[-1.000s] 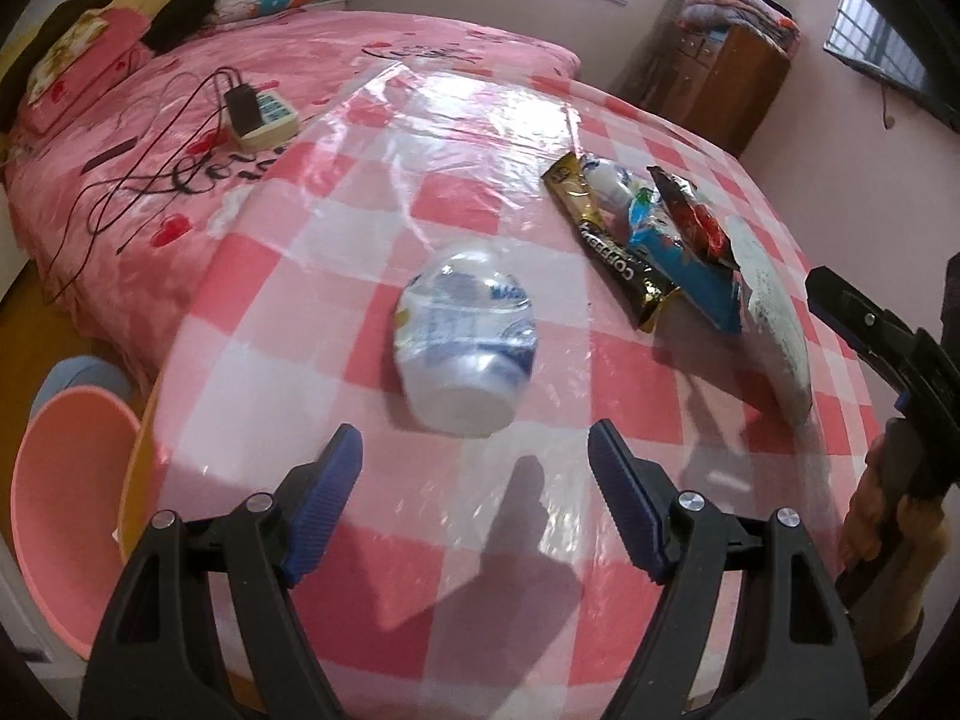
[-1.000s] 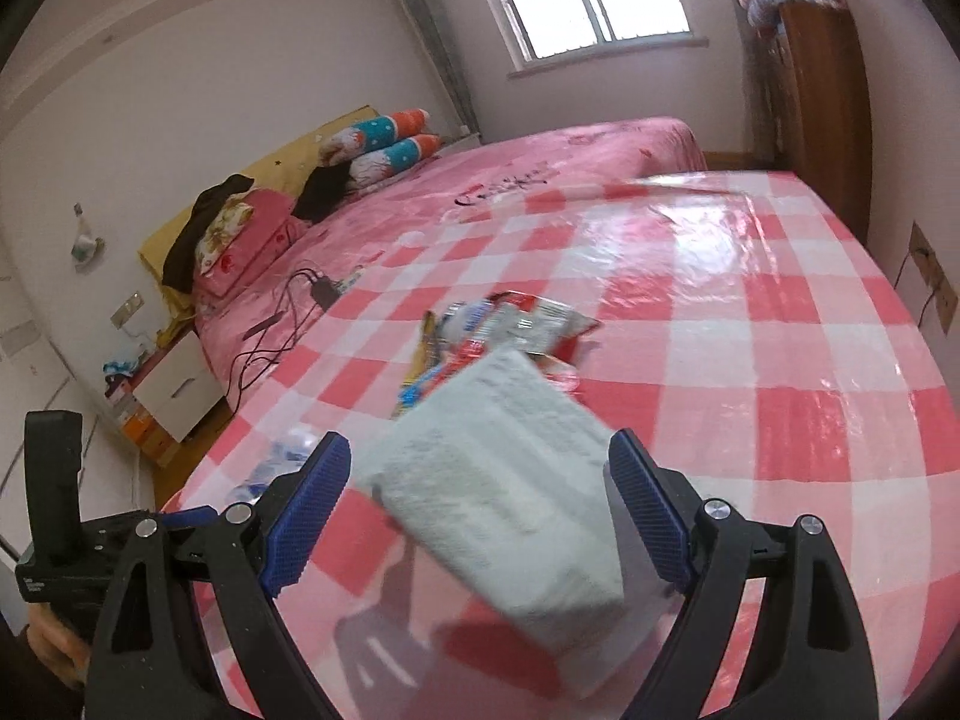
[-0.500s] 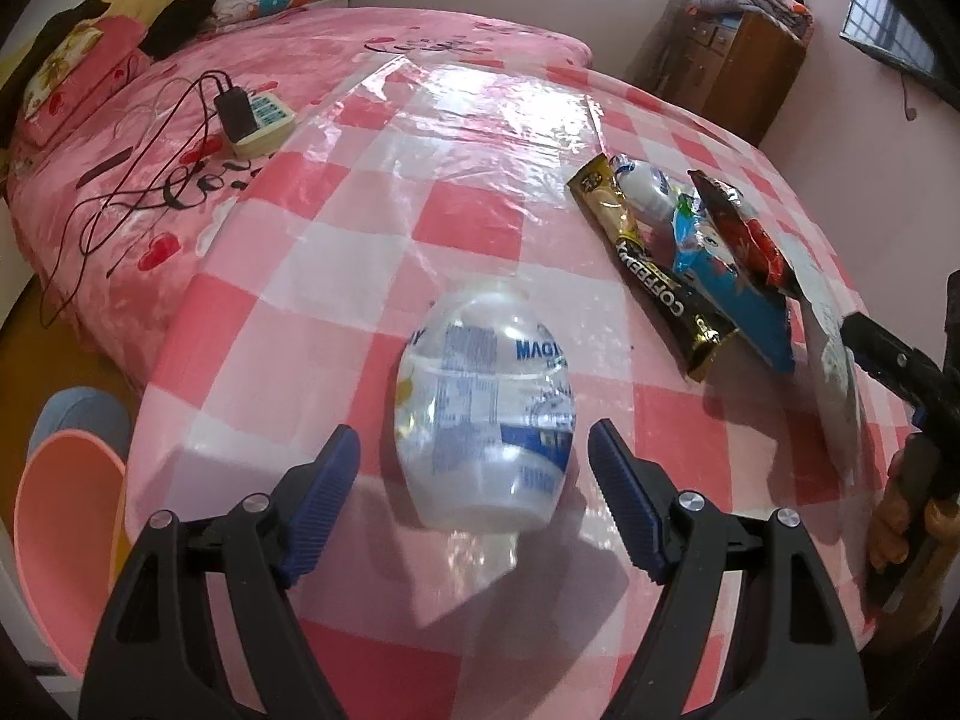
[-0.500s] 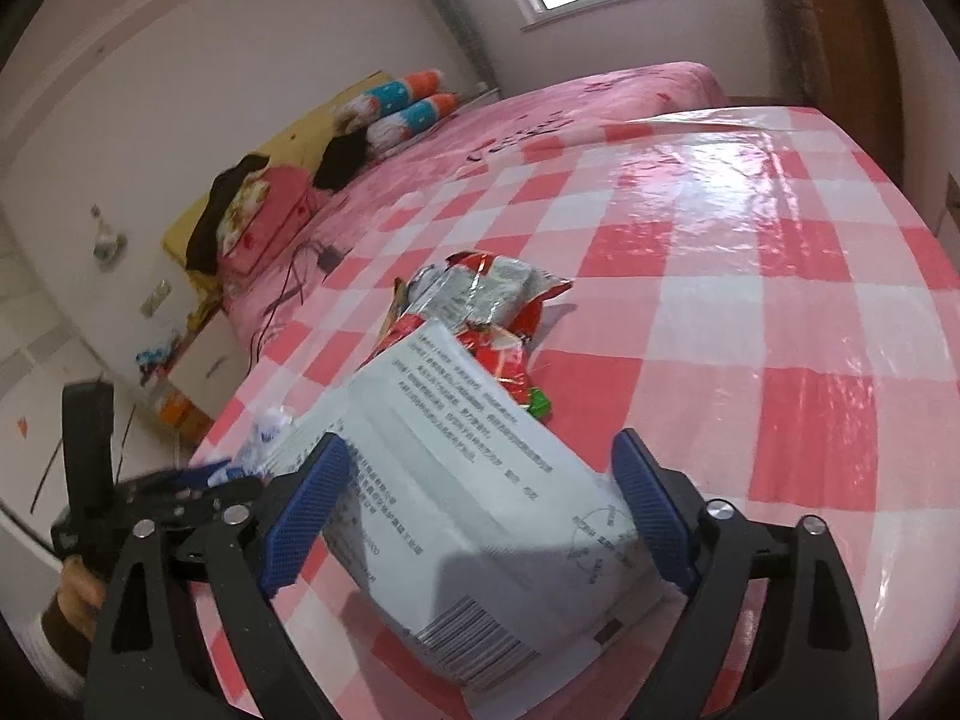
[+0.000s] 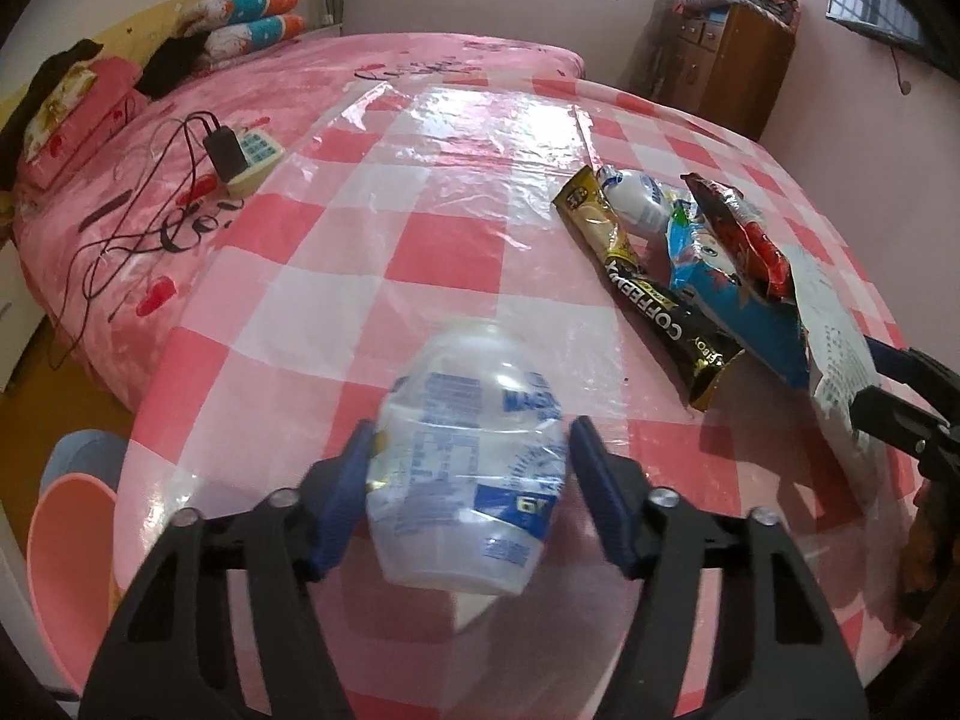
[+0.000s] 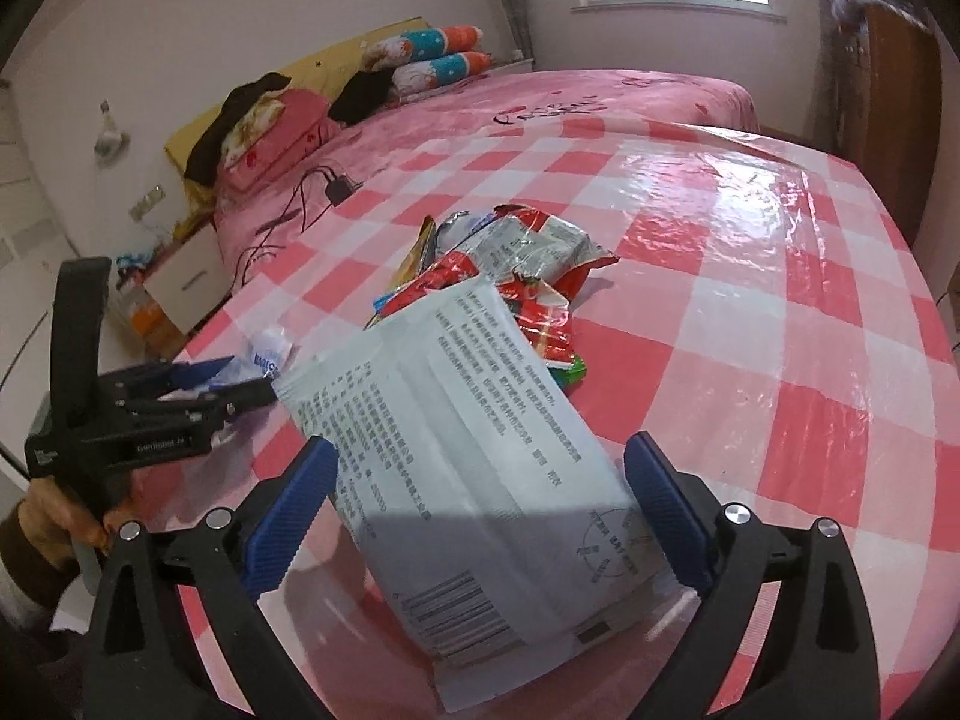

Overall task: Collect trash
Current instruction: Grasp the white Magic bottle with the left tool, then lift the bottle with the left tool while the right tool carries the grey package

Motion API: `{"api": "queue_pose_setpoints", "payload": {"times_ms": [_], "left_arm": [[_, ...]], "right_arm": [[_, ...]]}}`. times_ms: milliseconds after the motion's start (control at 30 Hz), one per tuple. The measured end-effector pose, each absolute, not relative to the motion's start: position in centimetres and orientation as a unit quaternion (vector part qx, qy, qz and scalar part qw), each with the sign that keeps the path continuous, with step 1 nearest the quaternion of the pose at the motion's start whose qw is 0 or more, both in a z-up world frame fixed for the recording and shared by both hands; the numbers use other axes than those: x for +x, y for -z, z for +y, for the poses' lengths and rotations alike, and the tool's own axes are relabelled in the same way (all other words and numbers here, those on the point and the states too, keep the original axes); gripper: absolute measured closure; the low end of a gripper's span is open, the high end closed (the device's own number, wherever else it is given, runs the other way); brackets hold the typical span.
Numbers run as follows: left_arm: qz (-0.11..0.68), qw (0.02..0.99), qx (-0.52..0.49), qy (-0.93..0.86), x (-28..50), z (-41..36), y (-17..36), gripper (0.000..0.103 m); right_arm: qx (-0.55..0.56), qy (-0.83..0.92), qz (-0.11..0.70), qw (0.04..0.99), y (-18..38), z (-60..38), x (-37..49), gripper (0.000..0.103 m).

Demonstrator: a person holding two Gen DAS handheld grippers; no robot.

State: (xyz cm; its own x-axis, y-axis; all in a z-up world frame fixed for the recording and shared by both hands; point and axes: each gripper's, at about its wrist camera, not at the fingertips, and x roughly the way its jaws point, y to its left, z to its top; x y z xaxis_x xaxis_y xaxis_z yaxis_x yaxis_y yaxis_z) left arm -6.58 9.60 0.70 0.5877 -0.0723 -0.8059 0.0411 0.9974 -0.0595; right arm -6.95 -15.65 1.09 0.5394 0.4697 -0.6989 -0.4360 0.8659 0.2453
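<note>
A crushed clear plastic bottle with a blue label lies on the pink checked table, near its front edge. My left gripper is closing on it, and both blue pads touch its sides. Seen from the right wrist, that gripper sits at the left with the bottle in it. A white printed packet lies flat on the table between the fingers of my right gripper. Those jaws are opening and stand clear of the packet. From the left wrist, the packet and right gripper show at the right edge.
A pile of snack wrappers and a small bottle lies mid-table, just beyond the white packet. A pink basin stands on the floor left of the table. Behind is a pink bed with a power strip and cables, and a wooden cabinet.
My left gripper slid forward around the bottle and its jaws narrowed onto it. The white packet tipped down flat, printed side up, and the right jaws widened around it.
</note>
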Motion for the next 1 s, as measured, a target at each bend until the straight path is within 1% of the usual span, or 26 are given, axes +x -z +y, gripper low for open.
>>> {"api": "queue_pose_setpoints", "payload": {"times_ms": [467,633,933,1000], "left_arm": [[0.446,0.893,-0.041,0.043,-7.5,9.9,-0.9,0.041],[0.446,0.892,-0.047,0.051,-7.8,10.0,-0.8,0.041],[0.442,0.893,-0.06,0.065,-8.4,10.3,-0.8,0.041],[0.441,0.893,-0.064,0.067,-8.6,10.5,-0.8,0.041]], "right_arm": [[-0.028,-0.275,0.421,0.864,-0.8,-14.4,-7.5,0.007],[-0.074,-0.255,0.419,0.868,-0.1,-13.2,-7.6,0.007],[-0.061,-0.226,0.425,0.874,0.3,-13.0,-6.8,0.007],[-0.062,-0.225,0.423,0.875,0.3,-12.8,-7.0,0.011]]}}
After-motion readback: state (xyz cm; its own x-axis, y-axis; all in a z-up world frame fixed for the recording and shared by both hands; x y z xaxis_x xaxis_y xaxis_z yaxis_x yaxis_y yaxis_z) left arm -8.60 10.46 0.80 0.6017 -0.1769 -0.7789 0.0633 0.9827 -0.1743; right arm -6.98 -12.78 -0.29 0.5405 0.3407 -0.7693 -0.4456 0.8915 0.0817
